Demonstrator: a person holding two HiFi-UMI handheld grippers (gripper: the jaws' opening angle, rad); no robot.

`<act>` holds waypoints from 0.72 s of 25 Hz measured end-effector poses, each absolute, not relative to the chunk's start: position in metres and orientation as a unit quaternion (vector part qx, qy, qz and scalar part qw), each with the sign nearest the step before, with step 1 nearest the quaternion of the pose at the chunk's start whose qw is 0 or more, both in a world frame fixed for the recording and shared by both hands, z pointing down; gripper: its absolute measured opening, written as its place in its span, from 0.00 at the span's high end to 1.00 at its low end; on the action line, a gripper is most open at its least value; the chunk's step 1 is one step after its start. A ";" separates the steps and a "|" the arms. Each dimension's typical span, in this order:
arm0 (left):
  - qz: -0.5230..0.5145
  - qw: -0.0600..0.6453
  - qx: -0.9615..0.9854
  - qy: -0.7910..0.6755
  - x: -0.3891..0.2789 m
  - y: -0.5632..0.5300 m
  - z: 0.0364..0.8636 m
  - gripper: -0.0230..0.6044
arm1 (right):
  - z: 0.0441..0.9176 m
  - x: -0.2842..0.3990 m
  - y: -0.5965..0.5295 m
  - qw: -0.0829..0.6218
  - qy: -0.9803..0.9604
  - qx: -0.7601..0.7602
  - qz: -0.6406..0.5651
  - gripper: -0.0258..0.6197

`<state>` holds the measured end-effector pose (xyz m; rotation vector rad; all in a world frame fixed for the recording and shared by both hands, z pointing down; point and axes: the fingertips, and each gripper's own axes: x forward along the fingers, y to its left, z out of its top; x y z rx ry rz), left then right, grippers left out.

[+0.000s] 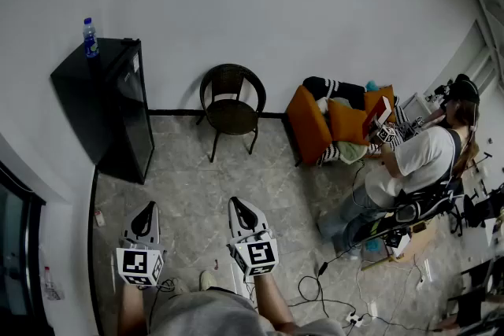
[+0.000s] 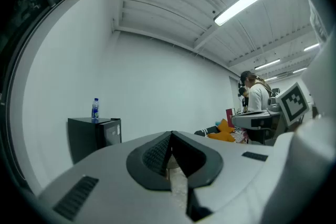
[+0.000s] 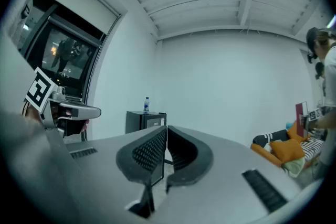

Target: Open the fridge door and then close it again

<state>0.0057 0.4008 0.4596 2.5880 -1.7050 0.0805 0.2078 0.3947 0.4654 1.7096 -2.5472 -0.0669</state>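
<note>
Fridge door shut; left hand-held gripper and right hand-held gripper closed, empty; ceiling lamp shows only in gripper views.

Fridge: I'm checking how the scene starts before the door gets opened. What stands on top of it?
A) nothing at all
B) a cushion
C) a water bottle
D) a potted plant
C: in the head view a small water bottle with a blue label stands upright on top of the black fridge, at the end nearest the wall.
</note>
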 end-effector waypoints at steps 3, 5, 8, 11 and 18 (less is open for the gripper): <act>0.029 0.017 0.833 -0.552 0.011 0.405 0.461 0.96 | 0.464 0.214 0.400 0.033 -0.828 0.559 -0.022 0.92; 0.031 0.017 0.833 -0.551 0.015 0.406 0.462 0.96 | 0.464 0.216 0.401 0.032 -0.829 0.558 -0.022 0.92; 0.032 0.018 0.833 -0.552 0.018 0.405 0.463 0.96 | 0.467 0.219 0.398 0.035 -0.830 0.556 -0.019 0.92; 0.036 0.020 0.830 -0.555 0.017 0.403 0.465 0.96 | 0.470 0.219 0.394 0.034 -0.831 0.554 -0.013 0.92; 0.043 0.023 0.820 -0.570 0.014 0.398 0.468 0.96 | 0.473 0.216 0.384 0.019 -0.844 0.535 -0.005 0.92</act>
